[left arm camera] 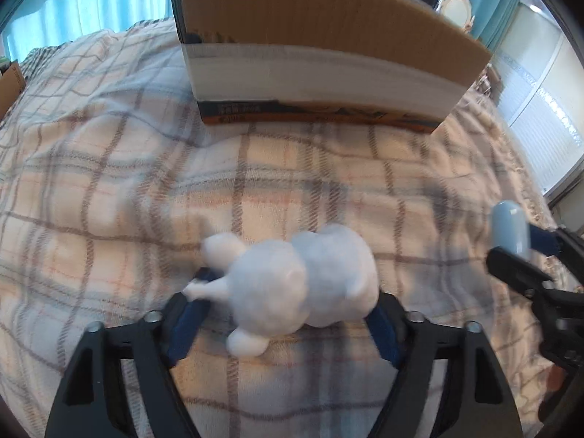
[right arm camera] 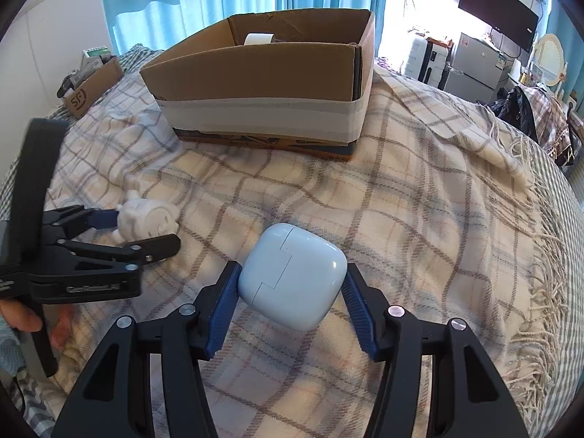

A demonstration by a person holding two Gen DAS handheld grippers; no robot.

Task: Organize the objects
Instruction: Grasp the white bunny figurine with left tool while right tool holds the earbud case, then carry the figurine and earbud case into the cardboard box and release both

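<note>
While blurred, figurine (left arm camera: 303, 277) seemingly sits between jaws.

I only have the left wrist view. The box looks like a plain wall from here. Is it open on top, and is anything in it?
Observer: Yes, the cardboard box is open on top, and a white roll sits inside against the far wall.
Operator: What is that pale blue thing at my right edge?
Observer: An earbud case, lid shut, between the right tongs.
Operator: Gripped or just bracketed?
Observer: Both pads touch its sides, so it looks gripped.
Operator: Anything else beyond my plush toy?
Observer: A smaller box marked SF at the bed's far left.
</note>
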